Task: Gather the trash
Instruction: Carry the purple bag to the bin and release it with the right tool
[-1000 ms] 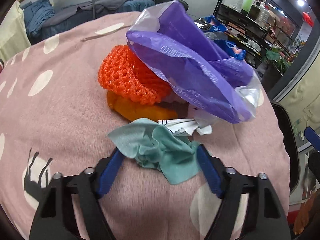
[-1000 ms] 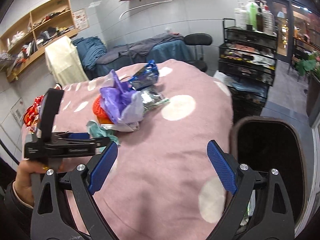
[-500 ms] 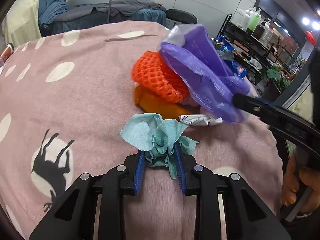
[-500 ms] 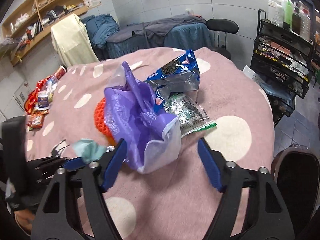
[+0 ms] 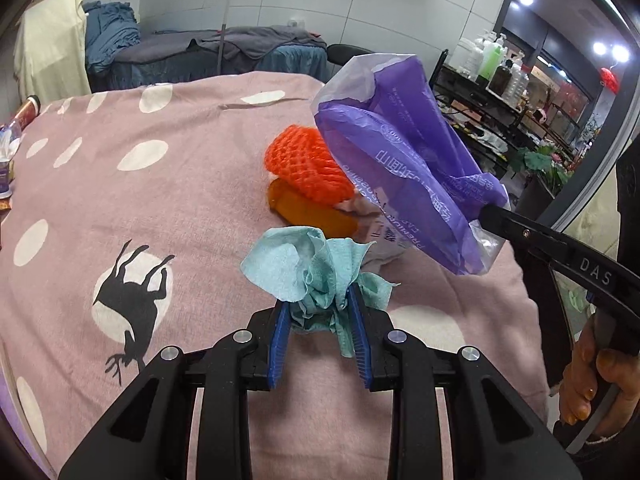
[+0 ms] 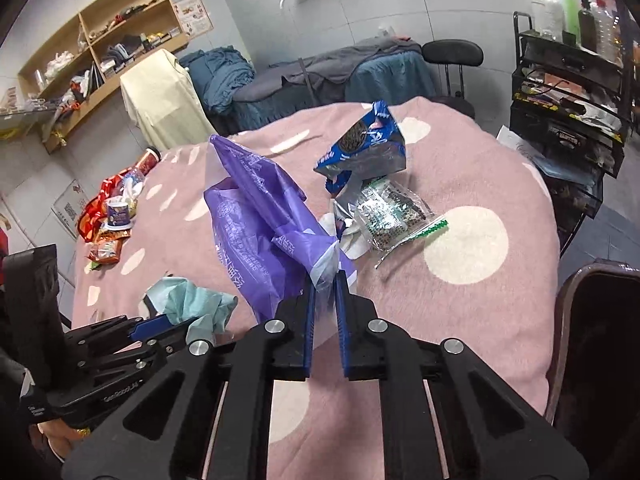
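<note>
Purple bag (image 6: 256,220) slants up-left from the right gripper's (image 6: 325,280) pinching fingers.

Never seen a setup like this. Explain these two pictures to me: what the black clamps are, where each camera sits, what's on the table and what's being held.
No robot here: a person holds a hand-operated two-finger gripper in each hand, with a fisheye camera on each looking along its fingers. The left wrist view shows the left gripper shut on a crumpled teal paper towel. The right wrist view shows the right gripper, whose jaws have just been closing, pinching a purple plastic bag. On the pink spotted tablecloth lie an orange foam net, a blue snack wrapper and a clear printed packet. A dark bin stands beside the table.
</note>
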The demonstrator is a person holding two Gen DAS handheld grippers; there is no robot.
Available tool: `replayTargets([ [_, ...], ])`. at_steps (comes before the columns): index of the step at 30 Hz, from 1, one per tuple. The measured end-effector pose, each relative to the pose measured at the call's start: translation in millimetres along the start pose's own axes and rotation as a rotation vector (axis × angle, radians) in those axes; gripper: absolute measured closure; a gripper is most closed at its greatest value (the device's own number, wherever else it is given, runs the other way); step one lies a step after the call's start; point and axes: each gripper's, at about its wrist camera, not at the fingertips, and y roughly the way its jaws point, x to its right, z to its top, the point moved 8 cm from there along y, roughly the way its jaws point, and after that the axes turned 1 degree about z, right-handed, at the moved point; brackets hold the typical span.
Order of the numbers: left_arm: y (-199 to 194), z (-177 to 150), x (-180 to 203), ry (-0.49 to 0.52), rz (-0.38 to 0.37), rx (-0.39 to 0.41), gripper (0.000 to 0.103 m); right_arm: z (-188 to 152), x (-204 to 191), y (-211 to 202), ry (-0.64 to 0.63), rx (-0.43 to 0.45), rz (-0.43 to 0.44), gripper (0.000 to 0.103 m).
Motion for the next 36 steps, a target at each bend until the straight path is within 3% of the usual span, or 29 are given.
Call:
replayTargets([
  [11,-27.7,-9.2,52.4,0.093,-0.076,0.073,0.075,-18.1,26.7,-81.0,0.056,0.142,-0.082,0.092],
  [22,-26.9,-21.7,110.7,0.179,-0.167,0.06,0.075,-47.3,102.2,-150.5,0.198,0.222,-0.241,0.092],
  [30,-25.1,-35.2,148.5,0.237,-0.215,0.036,0.075,-77.5,158.4,-174.2,0.279,0.211,-0.39,0.092],
  [36,-21.6,-46.6,170.0,0.284,-0.23,0.014,0.075,-99.0,200.8,-169.1,0.334,0.138,-0.479,0.092],
])
